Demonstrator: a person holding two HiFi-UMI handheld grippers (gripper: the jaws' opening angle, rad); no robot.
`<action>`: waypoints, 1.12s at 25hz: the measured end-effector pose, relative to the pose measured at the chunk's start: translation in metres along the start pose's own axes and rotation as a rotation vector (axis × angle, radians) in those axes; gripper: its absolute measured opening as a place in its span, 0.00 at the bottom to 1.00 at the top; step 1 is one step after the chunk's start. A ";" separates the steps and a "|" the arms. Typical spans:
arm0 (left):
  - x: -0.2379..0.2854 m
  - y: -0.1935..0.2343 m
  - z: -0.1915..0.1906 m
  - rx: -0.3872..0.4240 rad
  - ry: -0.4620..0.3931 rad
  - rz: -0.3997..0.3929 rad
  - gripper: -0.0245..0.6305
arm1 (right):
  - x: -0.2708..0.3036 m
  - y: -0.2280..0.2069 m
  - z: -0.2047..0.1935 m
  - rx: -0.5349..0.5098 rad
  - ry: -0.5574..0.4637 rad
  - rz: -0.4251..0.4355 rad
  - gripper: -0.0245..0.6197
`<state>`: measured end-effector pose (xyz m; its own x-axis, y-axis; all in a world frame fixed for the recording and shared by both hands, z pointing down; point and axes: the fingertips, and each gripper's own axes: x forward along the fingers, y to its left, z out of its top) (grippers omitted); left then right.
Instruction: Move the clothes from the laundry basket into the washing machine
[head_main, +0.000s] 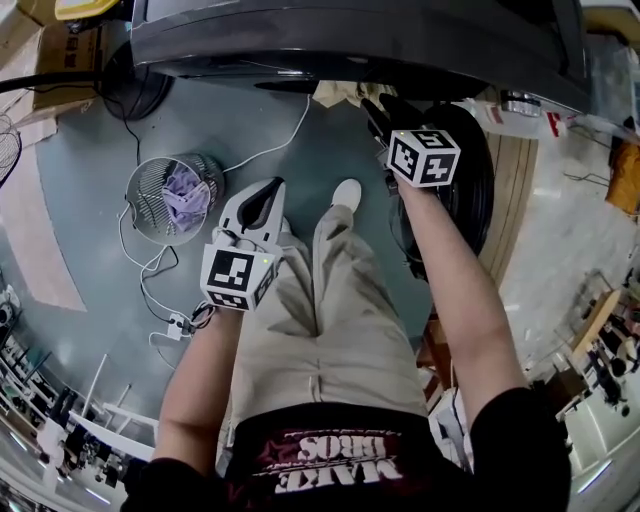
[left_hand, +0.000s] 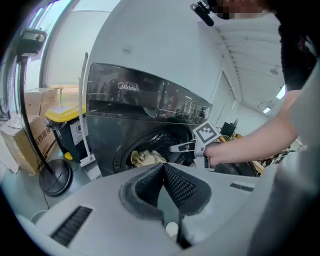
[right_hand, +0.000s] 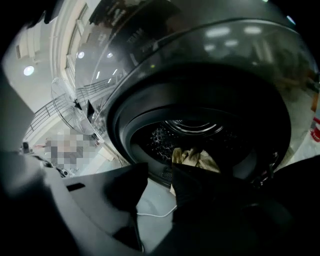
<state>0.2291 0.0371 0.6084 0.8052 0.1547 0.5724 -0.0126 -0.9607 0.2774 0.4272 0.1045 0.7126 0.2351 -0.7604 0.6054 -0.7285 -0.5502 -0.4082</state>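
The dark washing machine (head_main: 350, 45) stands at the top of the head view with its round door (head_main: 470, 190) swung open. Beige clothes (left_hand: 145, 157) lie in the drum's mouth, and those clothes (right_hand: 195, 157) also show in the right gripper view. My right gripper (head_main: 385, 115) is at the drum opening, jaws apart with only floor showing between them (right_hand: 160, 172). My left gripper (head_main: 262, 205) hangs lower down, between the basket and my legs, shut and empty (left_hand: 164, 167). The wire laundry basket (head_main: 150, 175) on the floor at the left holds a purple garment (head_main: 182, 195).
A white cable (head_main: 280, 140) runs across the floor to a power strip (head_main: 180, 322) beside my left foot. Left of the machine stand a yellow-lidded black bin (left_hand: 62, 120), cardboard boxes (left_hand: 25, 135), a fan base (left_hand: 55, 177) and a white brush (left_hand: 90, 167).
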 end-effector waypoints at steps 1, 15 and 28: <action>-0.002 0.003 0.004 -0.002 -0.008 0.008 0.05 | -0.005 0.003 -0.002 -0.012 0.013 -0.008 0.23; -0.039 0.015 0.070 0.069 -0.094 0.101 0.05 | -0.087 0.038 0.008 -0.022 0.119 -0.107 0.04; -0.090 0.008 0.170 0.106 -0.229 0.118 0.05 | -0.175 0.105 0.087 -0.116 -0.010 -0.073 0.04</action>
<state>0.2574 -0.0242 0.4277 0.9151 -0.0040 0.4032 -0.0615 -0.9896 0.1298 0.3656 0.1498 0.5047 0.2961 -0.7233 0.6238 -0.7785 -0.5612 -0.2812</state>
